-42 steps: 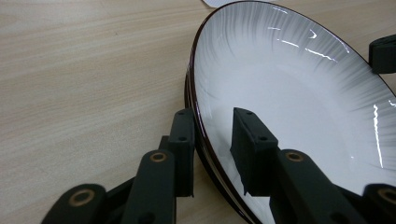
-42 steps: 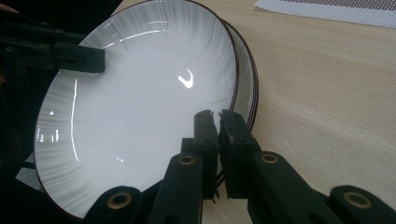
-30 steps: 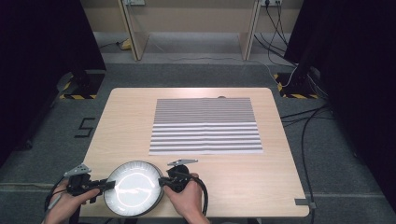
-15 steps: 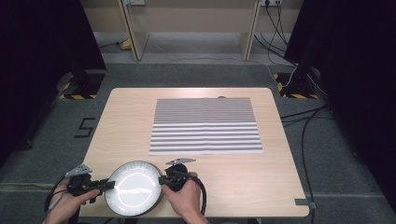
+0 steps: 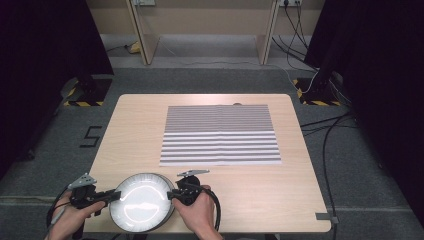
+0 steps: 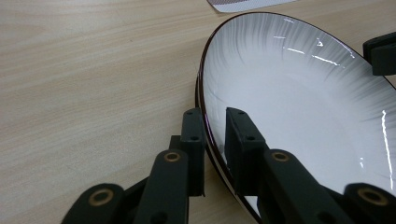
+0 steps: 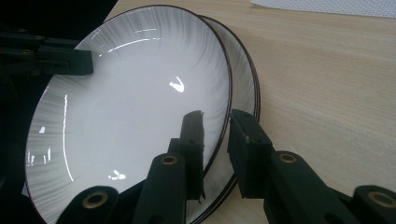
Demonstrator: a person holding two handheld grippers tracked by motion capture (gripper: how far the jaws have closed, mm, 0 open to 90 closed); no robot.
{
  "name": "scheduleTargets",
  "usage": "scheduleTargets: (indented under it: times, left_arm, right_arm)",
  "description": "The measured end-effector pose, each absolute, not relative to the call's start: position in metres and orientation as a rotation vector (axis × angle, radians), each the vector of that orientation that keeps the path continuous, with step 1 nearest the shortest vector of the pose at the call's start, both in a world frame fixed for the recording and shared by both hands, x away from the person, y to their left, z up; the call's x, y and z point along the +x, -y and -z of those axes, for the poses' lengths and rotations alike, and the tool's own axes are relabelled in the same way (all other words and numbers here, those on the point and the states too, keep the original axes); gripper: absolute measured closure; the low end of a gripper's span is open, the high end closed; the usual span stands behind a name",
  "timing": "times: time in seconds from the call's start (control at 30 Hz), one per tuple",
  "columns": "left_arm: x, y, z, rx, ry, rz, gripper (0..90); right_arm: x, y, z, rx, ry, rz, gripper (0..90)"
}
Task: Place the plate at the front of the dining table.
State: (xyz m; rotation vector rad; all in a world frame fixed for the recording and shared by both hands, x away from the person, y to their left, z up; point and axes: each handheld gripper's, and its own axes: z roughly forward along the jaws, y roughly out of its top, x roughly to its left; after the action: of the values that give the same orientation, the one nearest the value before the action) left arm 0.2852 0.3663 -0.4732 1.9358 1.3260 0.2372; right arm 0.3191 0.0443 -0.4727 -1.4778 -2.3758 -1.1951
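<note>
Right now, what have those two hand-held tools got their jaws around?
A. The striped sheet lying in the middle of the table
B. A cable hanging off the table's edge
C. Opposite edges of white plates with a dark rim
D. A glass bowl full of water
C: the left gripper and the right gripper each straddle the rim of the plates, one from each side; the right gripper view shows two plates stacked.

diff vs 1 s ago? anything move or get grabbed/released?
Little visible movement. The left gripper jaws have just been closing over the rim of the top plate; the right gripper jaws have just been opening, rim between them. Both hands, the plate stack and the striped mat stayed put.
</note>
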Motion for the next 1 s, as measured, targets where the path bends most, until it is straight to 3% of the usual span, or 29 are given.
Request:
scheduleTargets:
  times: [1.0]
  left_arm:
    - [0.279, -0.367, 0.471, 1.915, -1.343, -0.289, 78.4]
  right_arm:
    - [0.326, -0.054, 0.476, -1.500, 2.289, 1.088, 70.6]
